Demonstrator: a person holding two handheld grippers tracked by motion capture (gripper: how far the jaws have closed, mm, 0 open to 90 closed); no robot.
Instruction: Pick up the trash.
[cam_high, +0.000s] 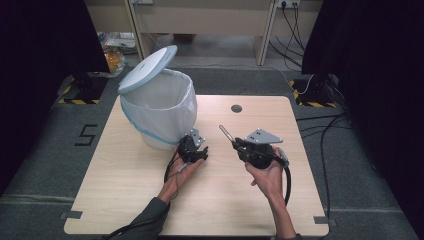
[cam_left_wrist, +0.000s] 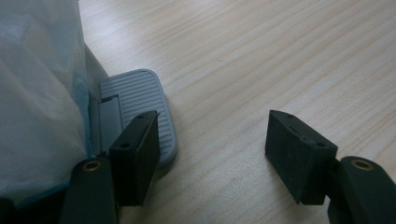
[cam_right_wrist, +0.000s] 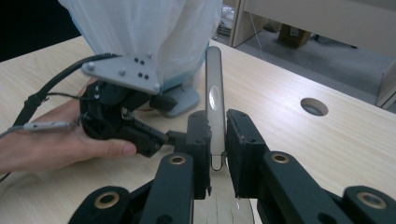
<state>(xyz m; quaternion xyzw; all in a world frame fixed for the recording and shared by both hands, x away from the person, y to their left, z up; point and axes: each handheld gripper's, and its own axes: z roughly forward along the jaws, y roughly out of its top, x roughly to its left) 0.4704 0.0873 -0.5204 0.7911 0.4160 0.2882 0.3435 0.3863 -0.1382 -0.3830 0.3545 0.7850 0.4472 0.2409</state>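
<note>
Right gripper (cam_right_wrist: 215, 140) is clamping a spoon (cam_right_wrist: 214, 88) by its slim, stiff, slippery metal handle; left gripper (cam_left_wrist: 219, 154) is gaping beside the bin pedal (cam_left_wrist: 140, 100).

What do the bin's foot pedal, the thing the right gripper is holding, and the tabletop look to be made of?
Foot pedal: looks like matte grey moulded plastic, ribbed on top.
Handle clamped in the right gripper: probably brushed metal, silvery with a soft sheen.
Tabletop: pale wood or wood-look laminate, fine straight grain; which one is unclear.
</note>
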